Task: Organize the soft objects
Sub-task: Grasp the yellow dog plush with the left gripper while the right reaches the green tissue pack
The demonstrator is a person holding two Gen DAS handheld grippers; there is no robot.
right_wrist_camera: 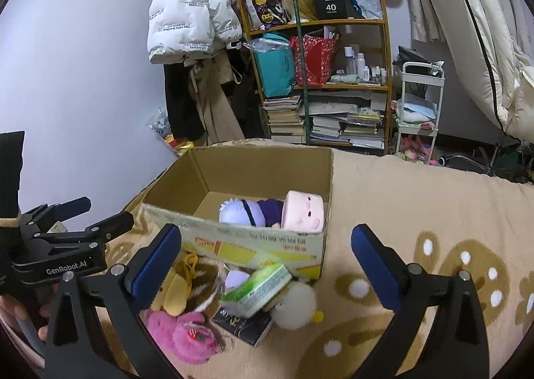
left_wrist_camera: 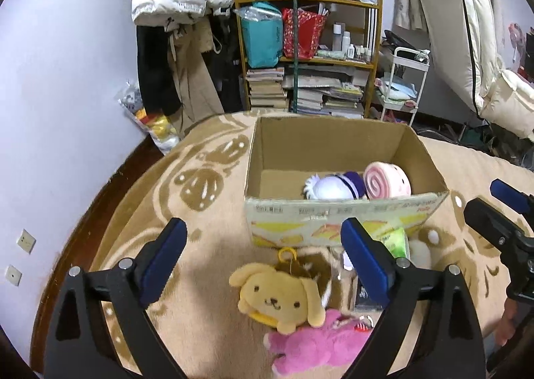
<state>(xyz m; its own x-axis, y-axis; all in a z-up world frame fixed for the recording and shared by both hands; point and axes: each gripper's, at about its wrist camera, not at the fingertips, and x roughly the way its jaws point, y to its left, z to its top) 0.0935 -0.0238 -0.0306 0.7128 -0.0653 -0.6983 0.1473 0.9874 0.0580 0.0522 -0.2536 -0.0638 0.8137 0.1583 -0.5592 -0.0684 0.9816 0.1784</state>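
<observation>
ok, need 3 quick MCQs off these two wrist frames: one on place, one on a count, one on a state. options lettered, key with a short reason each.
1. Where does the yellow dog plush lie?
A. inside the cardboard box
B. on the blanket in front of the box
C. on the shelf

2. How many plush toys are in the cardboard box?
A. none
B. two
C. five

3. How does the left gripper stand?
A. open, nothing held
B. shut on the pink plush
C. shut on the box wall

Key:
1 B, it rests on the blanket beside the pink plush, outside the box.
2 B, only the white and purple doll and the pink roll plush show inside.
3 A, its fingers stand wide apart with nothing pressed between.
</observation>
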